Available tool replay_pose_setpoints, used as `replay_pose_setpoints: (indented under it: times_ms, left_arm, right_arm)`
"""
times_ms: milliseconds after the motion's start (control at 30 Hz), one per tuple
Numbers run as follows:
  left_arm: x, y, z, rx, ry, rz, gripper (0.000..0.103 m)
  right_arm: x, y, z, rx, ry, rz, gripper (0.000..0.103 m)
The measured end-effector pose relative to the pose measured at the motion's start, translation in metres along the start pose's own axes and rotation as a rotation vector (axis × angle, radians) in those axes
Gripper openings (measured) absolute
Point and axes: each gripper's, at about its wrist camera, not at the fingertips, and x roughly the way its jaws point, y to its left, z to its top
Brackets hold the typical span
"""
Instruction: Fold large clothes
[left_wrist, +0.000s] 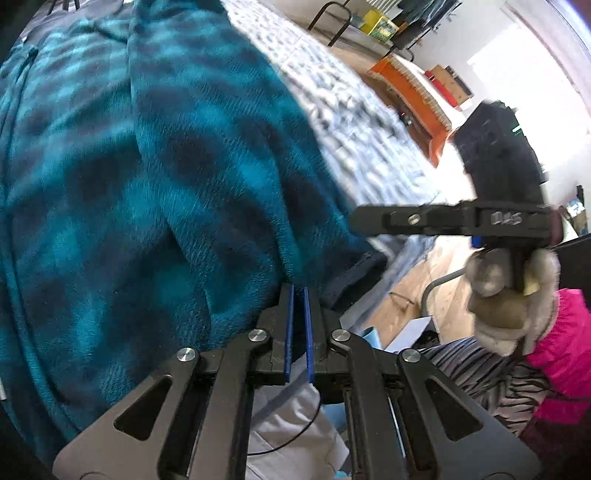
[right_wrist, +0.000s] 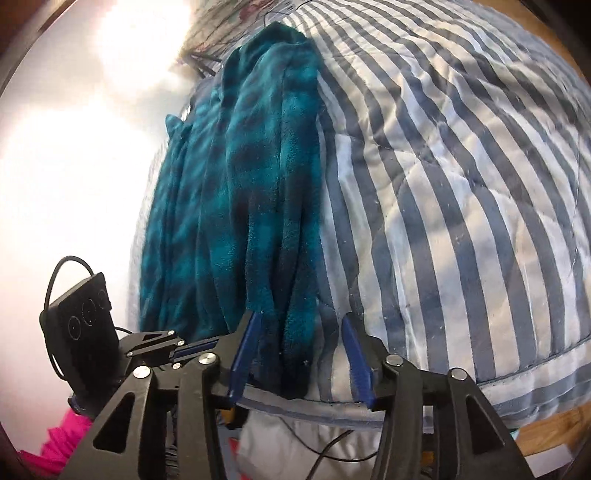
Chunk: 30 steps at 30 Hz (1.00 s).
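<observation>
One teal plaid fleece garment (right_wrist: 236, 199) lies along the striped bed's (right_wrist: 461, 184) near edge. Left gripper (left_wrist: 298, 291) fingers clenched, empty; right gripper (right_wrist: 299, 332) fingers released around its hem.

Teal plaid fleece garment (left_wrist: 155, 177) on striped quilt (left_wrist: 354, 122)

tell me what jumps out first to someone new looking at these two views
A teal plaid fleece garment lies lengthwise along the left edge of a blue-and-white striped quilt. The right gripper stands open at the garment's near end, fabric between its blue pads; the left gripper is shut at the hem.
</observation>
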Motion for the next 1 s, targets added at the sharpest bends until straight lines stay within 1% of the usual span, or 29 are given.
replay_pose_setpoints:
  times_ms: [33,100,133,200,233,267,300,333,367,400,500,533,633,733,767,833,867,933,1000]
  left_arm:
    - [-0.007,-0.002,0.001,0.001,-0.016,-0.010,0.004]
    - [-0.020,-0.006,0.006,0.019,-0.056,-0.021,0.004]
    - [-0.023,-0.008,0.008,0.028,-0.072,-0.013,0.004]
    - [-0.029,-0.010,0.014,0.051,-0.108,0.027,0.004]
    - [-0.028,-0.010,0.016,0.048,-0.109,0.034,0.004]
    - [-0.022,-0.005,0.018,0.036,-0.098,0.049,0.004]
    - [-0.018,-0.003,0.018,0.033,-0.089,0.064,0.004]
    - [-0.008,0.001,0.016,0.030,-0.065,0.104,0.004]
    - [0.001,0.006,0.015,0.021,-0.040,0.122,0.004]
    - [0.008,0.011,0.011,0.011,-0.020,0.122,0.004]
    - [0.011,0.017,0.009,0.006,-0.020,0.103,0.004]
    - [0.008,0.017,0.009,-0.001,-0.020,0.096,0.004]
    - [-0.007,0.019,0.010,-0.034,-0.043,0.075,0.004]
    - [-0.018,0.017,0.004,-0.015,-0.067,0.084,0.004]
    - [-0.017,0.016,0.002,-0.005,-0.064,0.084,0.004]
    - [-0.008,0.014,-0.004,0.017,-0.029,0.096,0.004]
    - [-0.003,0.014,-0.007,0.012,-0.026,0.102,0.004]
    - [-0.003,0.013,-0.007,-0.016,-0.035,0.090,0.004]
    - [-0.018,0.014,-0.005,-0.046,-0.053,0.063,0.004]
  right_arm:
    - [-0.001,-0.003,0.001,0.005,0.000,0.014,0.054]
    - [0.002,-0.005,0.002,0.010,0.006,0.040,0.054]
    - [0.005,-0.005,0.002,0.007,0.011,0.045,0.054]
    - [0.011,-0.003,0.000,-0.011,0.020,0.049,0.052]
    - [0.015,0.001,0.000,-0.027,0.017,0.044,0.044]
    - [0.018,0.004,0.000,-0.041,0.023,0.039,0.030]
    - [0.021,0.004,0.000,-0.041,0.035,0.044,0.023]
    - [0.023,0.004,-0.001,-0.036,0.039,0.043,0.017]
    - [0.024,0.007,-0.001,-0.039,0.030,0.029,0.011]
    - [0.024,0.011,-0.001,-0.051,0.023,0.017,0.009]
    - [0.017,0.027,-0.002,-0.106,-0.009,-0.015,0.007]
    - [0.012,0.030,-0.002,-0.114,-0.025,-0.011,0.007]
    - [-0.001,0.034,0.001,-0.103,-0.059,0.038,0.007]
    - [-0.008,0.037,0.003,-0.111,-0.078,0.041,0.006]
    - [-0.008,0.040,0.004,-0.122,-0.080,0.031,0.006]
    - [-0.007,0.045,0.005,-0.143,-0.076,0.002,0.006]
    - [-0.006,0.047,0.005,-0.147,-0.072,-0.005,0.006]
    - [-0.001,0.053,0.004,-0.166,-0.058,-0.039,0.006]
    - [0.001,0.062,0.004,-0.202,-0.061,-0.083,0.006]
